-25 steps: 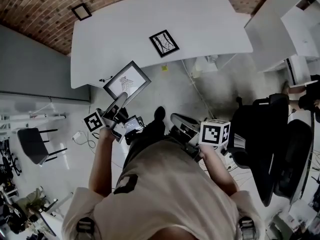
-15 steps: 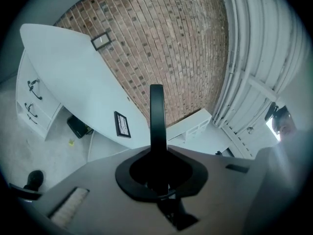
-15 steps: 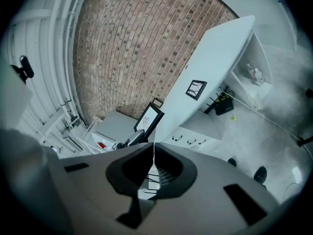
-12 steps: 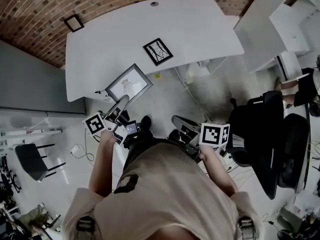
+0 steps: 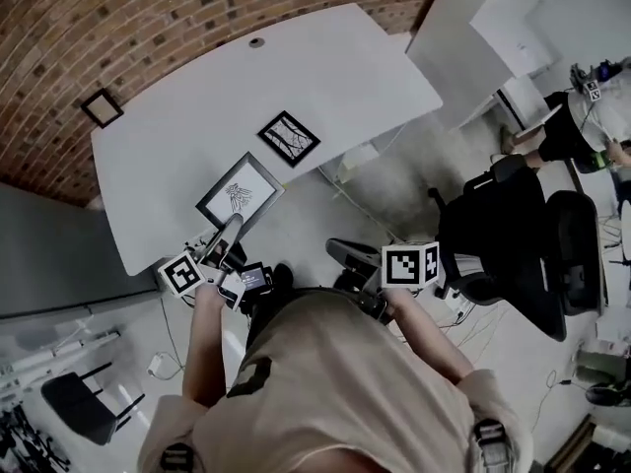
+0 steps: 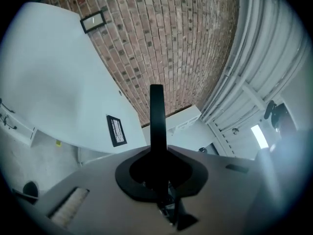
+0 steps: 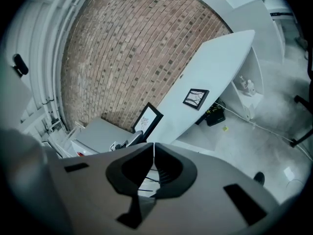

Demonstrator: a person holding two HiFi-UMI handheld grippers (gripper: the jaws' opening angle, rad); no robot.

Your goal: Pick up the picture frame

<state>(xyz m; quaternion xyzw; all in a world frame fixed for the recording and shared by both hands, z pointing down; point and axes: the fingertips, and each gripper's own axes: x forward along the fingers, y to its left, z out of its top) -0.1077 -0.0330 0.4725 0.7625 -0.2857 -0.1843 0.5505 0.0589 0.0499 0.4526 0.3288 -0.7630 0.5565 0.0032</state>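
left tool clamped on picture frame, held edge-on | right tool closed, empty | since earlier: carried from over floor to overlap near edge of table, both grips unchanged | second frame lying just beyond, apart | bare tabletop around; office chair well right

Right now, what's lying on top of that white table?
One dark frame lies flat on the table. The picture frame in the left gripper covers part of the near edge.
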